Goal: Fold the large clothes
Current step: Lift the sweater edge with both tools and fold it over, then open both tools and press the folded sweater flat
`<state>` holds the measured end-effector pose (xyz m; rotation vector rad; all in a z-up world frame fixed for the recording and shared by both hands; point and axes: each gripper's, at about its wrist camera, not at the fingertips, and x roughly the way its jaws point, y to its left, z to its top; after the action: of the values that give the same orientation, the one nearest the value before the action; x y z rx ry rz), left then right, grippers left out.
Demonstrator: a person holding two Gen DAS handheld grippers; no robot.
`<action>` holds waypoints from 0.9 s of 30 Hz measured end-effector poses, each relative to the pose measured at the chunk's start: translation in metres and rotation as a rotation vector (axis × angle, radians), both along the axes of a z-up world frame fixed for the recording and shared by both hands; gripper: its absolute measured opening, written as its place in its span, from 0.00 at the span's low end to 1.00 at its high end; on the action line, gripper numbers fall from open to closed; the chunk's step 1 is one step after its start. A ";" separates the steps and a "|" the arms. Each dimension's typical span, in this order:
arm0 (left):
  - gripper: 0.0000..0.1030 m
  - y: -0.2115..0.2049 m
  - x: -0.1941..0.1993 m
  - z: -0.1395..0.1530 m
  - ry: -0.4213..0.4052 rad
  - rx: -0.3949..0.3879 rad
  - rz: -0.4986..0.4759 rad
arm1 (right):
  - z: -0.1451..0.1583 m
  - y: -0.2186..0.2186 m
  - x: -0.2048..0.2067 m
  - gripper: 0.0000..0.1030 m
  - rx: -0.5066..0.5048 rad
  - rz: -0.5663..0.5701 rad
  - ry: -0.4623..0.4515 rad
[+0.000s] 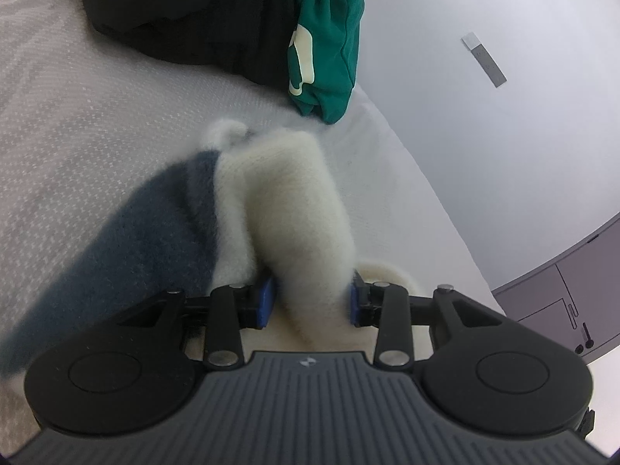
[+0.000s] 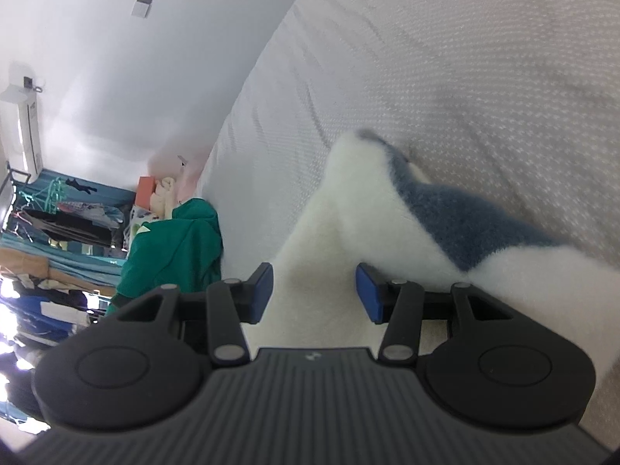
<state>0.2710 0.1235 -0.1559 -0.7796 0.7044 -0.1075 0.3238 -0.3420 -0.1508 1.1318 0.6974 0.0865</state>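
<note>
Left wrist view: the left gripper (image 1: 310, 298) has a thick roll of the cream and blue-grey fuzzy sweater (image 1: 294, 209) between its blue pads (image 1: 266, 298), and both pads press against the fabric, so it is grasping the garment. The sweater hangs blurred over the white patterned mattress (image 1: 97, 124). Further back on the mattress lie a black garment (image 1: 186, 11) and, touching it, a green garment (image 1: 329, 38) at the bed's edge. A white wall (image 1: 484, 135) and a grey cabinet (image 1: 562, 290) stand beyond.

Right wrist view: the right gripper (image 2: 314, 294) holds cream fabric of the same sweater (image 2: 348, 201) between its pads (image 2: 368, 294). The pad on the picture's right meets the cloth; whether the other pad touches cannot be told. The blue-grey band runs off toward the right, over the mattress (image 2: 465, 58). The green garment (image 2: 178, 248) lies at the mattress edge, with room clutter behind it.
</note>
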 end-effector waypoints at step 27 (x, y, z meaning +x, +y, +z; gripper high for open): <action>0.67 -0.024 -0.065 0.058 -0.170 0.250 -0.117 | 0.048 0.042 -0.066 0.52 -0.446 0.263 -0.162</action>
<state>0.2065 0.0996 -0.0984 -0.4831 0.5885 -0.1857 0.2574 -0.3004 -0.1023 0.5963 0.6760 0.2318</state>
